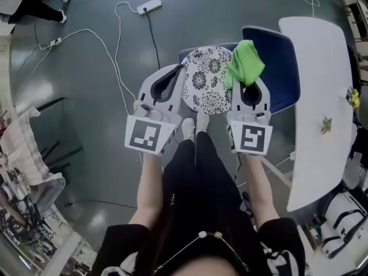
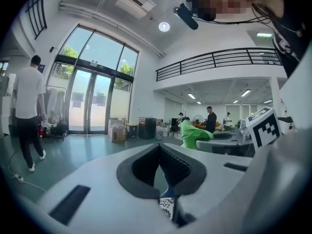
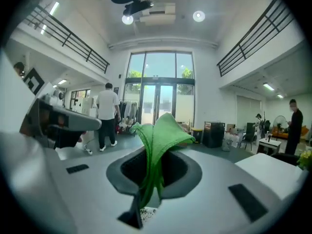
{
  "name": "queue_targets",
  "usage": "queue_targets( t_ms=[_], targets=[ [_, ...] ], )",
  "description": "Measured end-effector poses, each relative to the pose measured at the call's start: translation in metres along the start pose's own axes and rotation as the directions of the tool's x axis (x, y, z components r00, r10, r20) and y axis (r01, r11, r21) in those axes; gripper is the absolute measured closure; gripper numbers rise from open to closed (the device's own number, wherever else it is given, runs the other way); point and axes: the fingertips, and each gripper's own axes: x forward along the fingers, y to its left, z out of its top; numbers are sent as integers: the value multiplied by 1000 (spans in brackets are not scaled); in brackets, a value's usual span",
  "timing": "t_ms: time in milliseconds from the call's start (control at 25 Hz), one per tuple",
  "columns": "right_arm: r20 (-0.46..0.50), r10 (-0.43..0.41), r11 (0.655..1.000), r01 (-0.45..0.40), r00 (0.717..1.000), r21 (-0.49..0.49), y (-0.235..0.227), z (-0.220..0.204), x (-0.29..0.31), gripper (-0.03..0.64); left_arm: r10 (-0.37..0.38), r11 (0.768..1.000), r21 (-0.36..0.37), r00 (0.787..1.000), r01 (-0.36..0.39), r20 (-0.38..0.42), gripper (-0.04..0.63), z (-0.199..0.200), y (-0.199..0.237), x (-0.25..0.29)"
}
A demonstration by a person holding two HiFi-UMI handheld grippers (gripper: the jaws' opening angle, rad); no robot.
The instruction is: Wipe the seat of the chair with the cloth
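The chair's round seat [image 1: 207, 79], black-and-white flower print, lies just beyond my feet, with a blue backrest [image 1: 284, 68] to its right. My right gripper [image 1: 248, 84] is shut on a bright green cloth [image 1: 244, 62], which bunches up above the jaws over the seat's right edge. In the right gripper view the green cloth [image 3: 158, 140] stands up between the closed jaws of the right gripper [image 3: 156, 155]. My left gripper [image 1: 172, 79] hovers at the seat's left edge. Its jaws meet at the tips with nothing between them in the left gripper [image 2: 159, 145] view, and a strip of the seat [image 2: 166, 206] shows below.
A white table [image 1: 319, 96] runs along the right, close to the chair, with small flowers on it. A power strip [image 1: 149, 6] and cables [image 1: 118, 68] lie on the grey floor to the far left. A rack with cloth [image 1: 23, 148] stands at the left. Several people are about the hall.
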Motion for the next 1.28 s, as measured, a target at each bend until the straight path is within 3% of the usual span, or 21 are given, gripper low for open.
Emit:
queue_targets(
  t_ms=[280,480,840,1280],
  targets=[
    [202,-49,998,53,978,-15,-18,140,-51,566,-33,997,67,995,26,99,591,100,-22,-38],
    [272,38,997,-19,962,-72,-8,195,-89,568,-77,990,132,986,58,145,591,142,-39,-64],
    [254,45,999,-45,966,-7,2,205,-178,568,-135,978,182,974,102,180,591,173,-76,-104],
    [287,-31,999,42,957,-32,-11,207,-194,568,-162,974,192,966,123,202,591,177,-82,-110]
  ],
)
